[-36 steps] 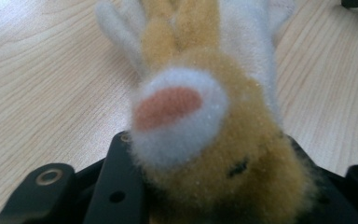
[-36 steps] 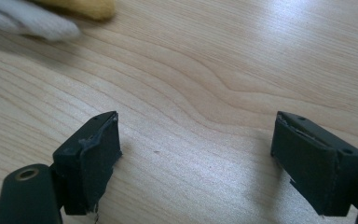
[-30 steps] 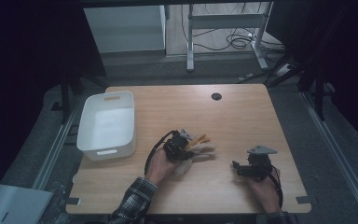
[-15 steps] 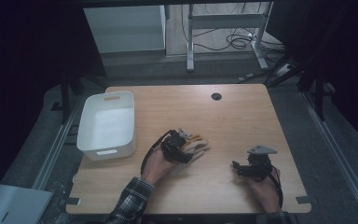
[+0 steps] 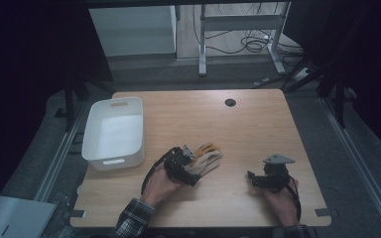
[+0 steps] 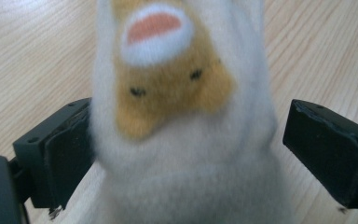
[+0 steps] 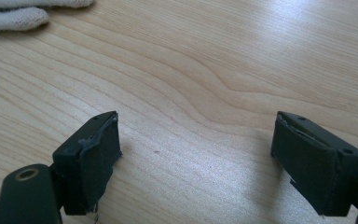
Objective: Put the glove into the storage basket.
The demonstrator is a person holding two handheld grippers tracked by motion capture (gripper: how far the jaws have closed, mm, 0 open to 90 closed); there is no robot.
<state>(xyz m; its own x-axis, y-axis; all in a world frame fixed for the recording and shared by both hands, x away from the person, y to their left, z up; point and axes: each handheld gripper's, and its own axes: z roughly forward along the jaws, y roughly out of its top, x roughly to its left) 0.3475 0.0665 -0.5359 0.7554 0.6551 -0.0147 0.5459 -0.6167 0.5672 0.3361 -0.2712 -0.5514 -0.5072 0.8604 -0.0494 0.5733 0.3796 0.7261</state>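
The cream and orange knitted sock (image 6: 182, 116) lies lengthwise straight out between the left gripper's (image 5: 187, 164) just-opened jaws, unclamped; the right gripper (image 5: 258, 179) gapes empty, farther off

The left gripper (image 5: 192, 166) is a compact black block with a black cable looping off its near-left side; the hand behind it comes out of a plaid sleeve (image 5: 133, 217) in dark and pale checks. Seen close, its jaws are chunky black blocks with flat, matte pads (image 6: 70, 144), small holes in the tops and slightly frayed lower edges. The right gripper (image 5: 252, 177) is equally black, topped by a grey three-cornered plate (image 5: 278, 159), with a thin black cable trailing back over the hand.
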